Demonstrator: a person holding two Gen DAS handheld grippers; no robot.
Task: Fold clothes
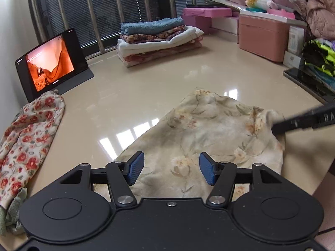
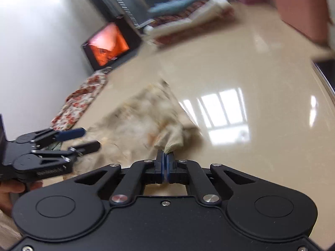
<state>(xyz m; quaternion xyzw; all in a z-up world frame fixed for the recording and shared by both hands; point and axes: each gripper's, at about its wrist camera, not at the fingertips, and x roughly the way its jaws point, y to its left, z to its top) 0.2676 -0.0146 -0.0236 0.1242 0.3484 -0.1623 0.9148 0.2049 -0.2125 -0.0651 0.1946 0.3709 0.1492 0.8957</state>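
1. Folding in hand: we take the pale floral cloth as the current piece. It lies crumpled on the glossy table, close to us and right of centre.
2. Right gripper: fingers pressed together, pinching a bunched corner of the cloth at its right edge.
3. Left gripper: fingers wide apart, nothing between them, hovering over the near edge of the cloth.
4. Red-flowered garment: loose at the left edge, not yet folded.
5. Stack: folded pieces at the far side; tablet propped to its left.
6. Next move, as we judge it: the left fingers need a second corner, so both can spread the cloth flat.
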